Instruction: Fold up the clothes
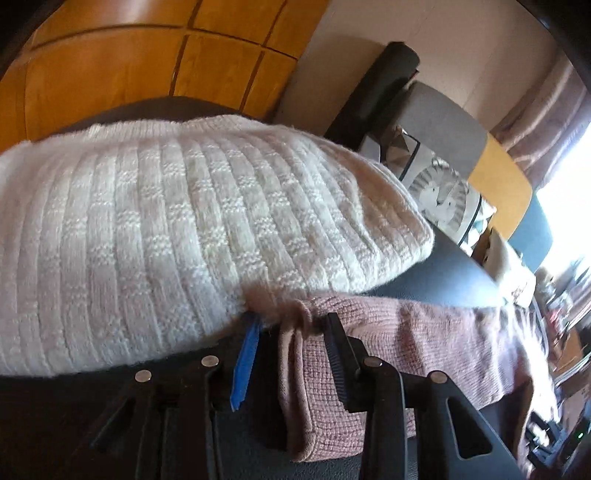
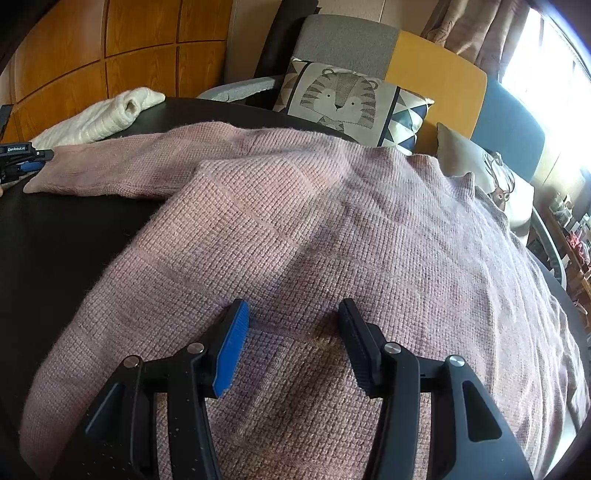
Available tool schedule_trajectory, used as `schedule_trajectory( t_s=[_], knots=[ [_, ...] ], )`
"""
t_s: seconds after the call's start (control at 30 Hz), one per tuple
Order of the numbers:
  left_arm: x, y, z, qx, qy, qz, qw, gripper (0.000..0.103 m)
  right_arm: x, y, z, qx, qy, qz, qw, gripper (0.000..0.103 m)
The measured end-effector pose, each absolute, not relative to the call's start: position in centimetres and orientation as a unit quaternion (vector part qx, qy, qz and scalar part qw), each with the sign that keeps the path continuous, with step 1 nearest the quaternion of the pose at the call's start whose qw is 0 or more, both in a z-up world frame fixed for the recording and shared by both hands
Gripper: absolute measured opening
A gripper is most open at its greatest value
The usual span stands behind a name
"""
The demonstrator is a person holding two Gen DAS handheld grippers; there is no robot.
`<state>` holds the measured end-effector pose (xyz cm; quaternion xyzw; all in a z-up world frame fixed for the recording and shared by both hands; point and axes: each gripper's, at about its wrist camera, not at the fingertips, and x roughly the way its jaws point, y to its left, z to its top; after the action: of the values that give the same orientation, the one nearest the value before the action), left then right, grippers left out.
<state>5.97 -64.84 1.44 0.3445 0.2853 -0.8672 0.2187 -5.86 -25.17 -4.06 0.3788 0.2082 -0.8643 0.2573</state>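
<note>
A pink knit sweater (image 2: 332,229) lies spread on the dark table (image 2: 66,251), one sleeve (image 2: 110,166) stretched to the left. My right gripper (image 2: 291,325) is open, its fingers resting low over the sweater's body. My left gripper (image 1: 291,332) holds the cuff end of the pink sleeve (image 1: 310,369) between its fingers; the gap is narrow and the cloth fills it. The left gripper also shows at the sleeve's end in the right wrist view (image 2: 26,158). A folded white knit sweater (image 1: 166,229) lies just beyond the left gripper, also seen in the right wrist view (image 2: 103,114).
A sofa with a tiger cushion (image 2: 340,99) and a grey cushion (image 2: 465,155) stands behind the table. Wooden wall panels (image 2: 110,44) are at the back left. A curtain (image 2: 472,26) and a bright window are at the right.
</note>
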Motion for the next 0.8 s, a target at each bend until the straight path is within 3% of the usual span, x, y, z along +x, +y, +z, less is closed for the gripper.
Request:
schedule_trajectory(
  t_s=[0.07,0.1,0.17,0.47,0.8],
  knots=[
    [5.9,-64.5,1.3,0.349,0.288,-0.866,0.211,0.033,-5.9,-25.2,-4.1,0.379,0.208,-0.864,0.258,0.054],
    [6.0,-64.6,1.4,0.349,0.295,-0.864,0.211,0.015,-5.9,-25.1,-4.1,0.379,0.208,-0.864,0.258,0.054],
    [6.4,-64.6,1.7,0.347,0.308,-0.861,0.21,0.003,-5.8,-25.1,-4.1,0.379,0.207,-0.864,0.258,0.054],
    [7.2,-65.3,9.8,0.218,0.279,-0.898,0.262,0.002,-5.9,-25.0,-4.0,0.381,0.203,-0.865,0.256,0.054],
    [3.0,-68.9,4.9,0.342,0.196,-0.849,0.352,0.005,-5.9,-24.9,-4.1,0.381,0.202,-0.865,0.256,0.054]
  ],
)
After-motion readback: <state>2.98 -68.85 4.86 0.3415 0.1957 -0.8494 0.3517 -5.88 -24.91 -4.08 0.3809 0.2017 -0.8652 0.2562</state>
